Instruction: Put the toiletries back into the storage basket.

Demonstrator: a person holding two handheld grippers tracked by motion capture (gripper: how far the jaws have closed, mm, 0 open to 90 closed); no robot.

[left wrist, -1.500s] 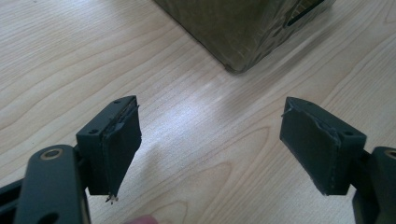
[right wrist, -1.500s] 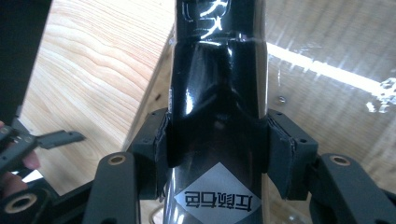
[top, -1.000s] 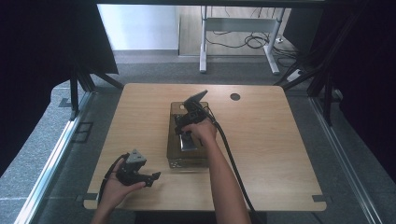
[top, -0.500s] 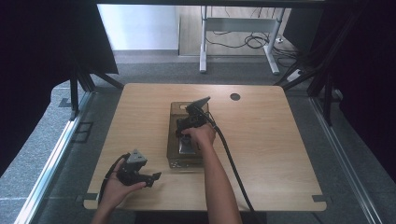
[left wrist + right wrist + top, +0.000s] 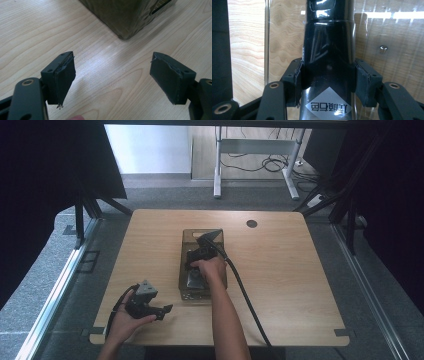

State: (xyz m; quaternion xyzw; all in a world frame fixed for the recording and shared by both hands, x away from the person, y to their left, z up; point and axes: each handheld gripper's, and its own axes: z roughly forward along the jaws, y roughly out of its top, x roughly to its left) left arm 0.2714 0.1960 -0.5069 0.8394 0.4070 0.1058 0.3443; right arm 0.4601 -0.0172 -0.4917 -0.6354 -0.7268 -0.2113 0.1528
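Since it's glossy black plastic, bottle point(image 5: 328, 50) looks slick, stiff, probably lightish. Lies in clear bin point(image 5: 189, 237), frame centre, on bench point(image 5: 300, 270). Right gripper point(image 5: 328, 82) clamped across body above label; decent spot, narrower neck would slip. Left gripper point(image 5: 112, 75) jaws apart, idle at lower left.

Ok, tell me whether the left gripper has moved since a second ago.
No. In the high view the left gripper sits at the same spot near the table's front left edge, left of the smoky bin.
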